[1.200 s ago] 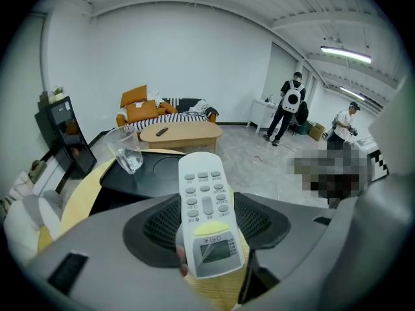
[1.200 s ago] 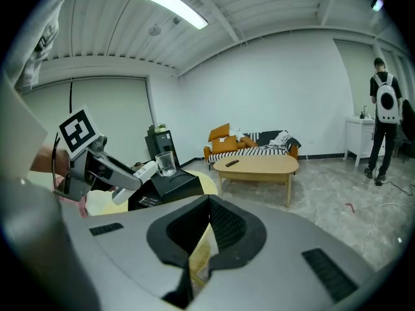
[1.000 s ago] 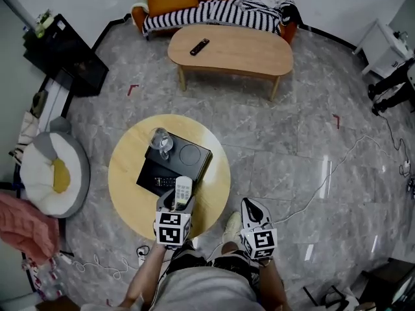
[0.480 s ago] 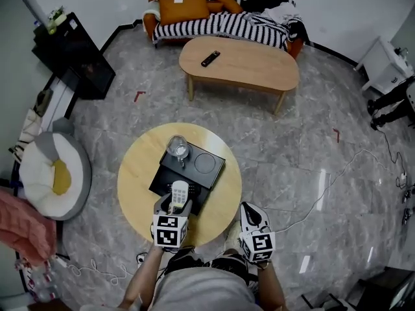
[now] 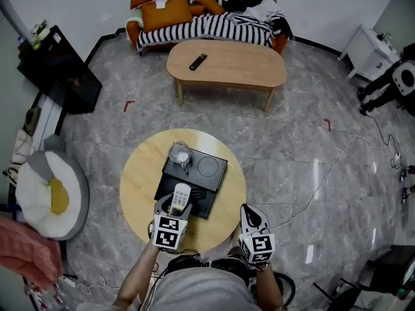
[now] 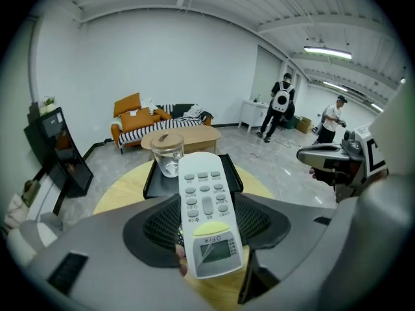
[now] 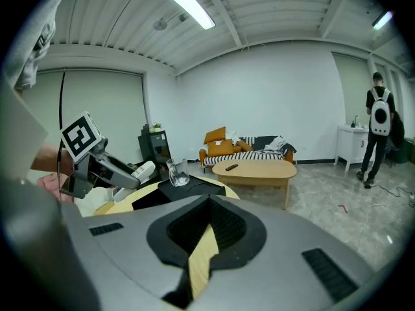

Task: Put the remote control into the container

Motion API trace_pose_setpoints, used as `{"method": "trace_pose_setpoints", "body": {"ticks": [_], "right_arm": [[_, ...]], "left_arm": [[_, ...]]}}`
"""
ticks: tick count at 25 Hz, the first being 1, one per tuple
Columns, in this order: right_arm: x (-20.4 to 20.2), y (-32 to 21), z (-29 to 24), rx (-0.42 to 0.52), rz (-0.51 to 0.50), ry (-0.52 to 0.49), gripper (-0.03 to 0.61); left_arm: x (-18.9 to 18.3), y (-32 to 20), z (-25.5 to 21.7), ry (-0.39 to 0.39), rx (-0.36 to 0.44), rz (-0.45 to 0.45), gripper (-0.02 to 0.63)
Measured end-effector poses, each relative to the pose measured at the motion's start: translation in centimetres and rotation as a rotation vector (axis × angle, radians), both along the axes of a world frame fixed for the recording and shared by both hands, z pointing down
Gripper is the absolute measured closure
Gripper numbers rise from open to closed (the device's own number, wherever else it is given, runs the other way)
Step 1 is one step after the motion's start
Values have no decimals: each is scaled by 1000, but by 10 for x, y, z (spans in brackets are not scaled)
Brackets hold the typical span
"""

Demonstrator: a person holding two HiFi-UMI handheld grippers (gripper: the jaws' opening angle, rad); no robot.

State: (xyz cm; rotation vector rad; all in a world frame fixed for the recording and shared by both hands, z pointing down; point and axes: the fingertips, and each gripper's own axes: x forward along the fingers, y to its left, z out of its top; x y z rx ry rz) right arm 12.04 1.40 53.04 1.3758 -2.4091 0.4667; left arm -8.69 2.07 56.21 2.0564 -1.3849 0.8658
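**White remote clamped in the left jaws, over the black tray's near edge**

The left gripper [image 5: 176, 206] has its jaws clamped on the sides of a white remote control [image 6: 206, 219], about halfway along its length. The remote's face is up, with rows of grey buttons toward the tray. A pale yellow-green flap and a small grey display sit toward the person. A short line of print sits just above the display, upside down and too small to read with confidence. The gripper's cube carries a square black-and-white marker.

The container is a shallow black tray [image 5: 214, 190] on the round wooden worktop [image 5: 139, 186]. In the head view the remote overlaps the tray's near corner, but no view shows whether it touches the tray.

At the tray's far corner stands a clear glass vessel [image 5: 180, 154], next to a round recess in the tray floor. Something dark and studded with buttons lies in the tray's near part, mostly hidden by the remote.

The right gripper [image 7: 209, 203] is off the tray's near right side, past the worktop's rim. Its jaws are together at the tips and hold nothing.

Well beyond the tray, a black remote [image 5: 198, 61] lies on a long wooden table [image 5: 227, 63].
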Motion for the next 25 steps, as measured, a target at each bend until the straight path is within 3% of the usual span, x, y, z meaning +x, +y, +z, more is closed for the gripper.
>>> {"method": "trace_pose_setpoints", "body": {"ticks": [15, 25], "right_arm": [[5, 37, -4, 5, 190, 31, 571], [11, 50, -3, 1, 280, 36, 571]], "left_arm": [[6, -1, 32, -139, 2, 415, 351], [17, -3, 59, -292, 37, 720, 351]]}}
